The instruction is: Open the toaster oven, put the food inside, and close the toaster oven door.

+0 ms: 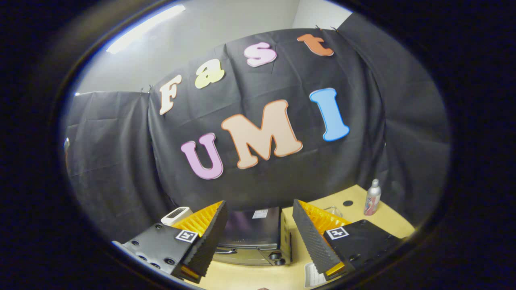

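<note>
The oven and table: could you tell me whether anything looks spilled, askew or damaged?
Nothing stands out. The oven sits square on the table beyond the open gripper, door shut; a bottle stands upright.

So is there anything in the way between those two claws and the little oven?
Nothing visible. The gripper hangs open above the table, and the toaster oven shows in the gap between its fingers with its door shut. The spray bottle stands off to the side, beyond the fingers.

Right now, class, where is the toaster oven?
In the gripper view, the toaster oven sits on the table, framed between the open hand-held gripper fingers, door shut, against the black cloth wall.
</note>
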